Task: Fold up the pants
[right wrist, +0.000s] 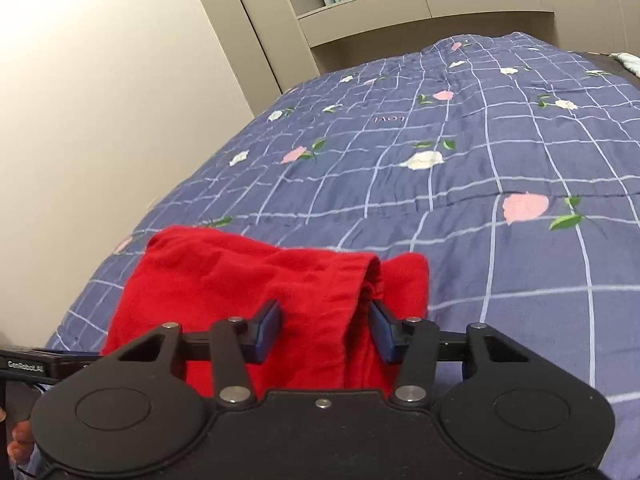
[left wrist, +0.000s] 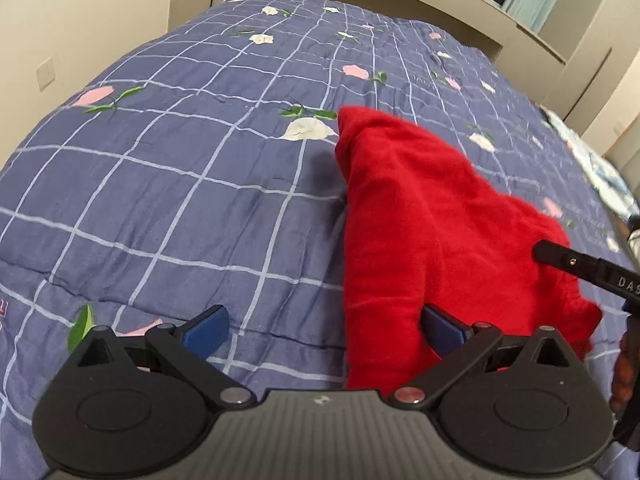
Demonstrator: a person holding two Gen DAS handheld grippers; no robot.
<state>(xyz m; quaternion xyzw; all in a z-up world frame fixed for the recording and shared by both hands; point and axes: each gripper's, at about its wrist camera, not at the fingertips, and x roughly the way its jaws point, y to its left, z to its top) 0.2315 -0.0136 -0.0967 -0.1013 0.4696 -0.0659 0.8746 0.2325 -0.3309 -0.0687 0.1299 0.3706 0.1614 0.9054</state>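
Right wrist view: we straddle the bunched edge of the soft red fleece pants [right wrist: 248, 288] on the blue checked floral quilt [right wrist: 500, 168] of the bed.

Our right gripper [right wrist: 324, 330] has its jaws half closed around a raised fold, pads apparently not yet pressing, probably so we can lift that edge over. Our left gripper [left wrist: 324, 330] hangs with jaws fully spread, one blue pad over the pants, the other over bare quilt, seemingly freed to take a new hold. Pants lie near the bed's near edge.

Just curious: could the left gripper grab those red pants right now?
Probably yes: the left gripper is wide open, the red pants lie right ahead, one finger already over them, nothing between.
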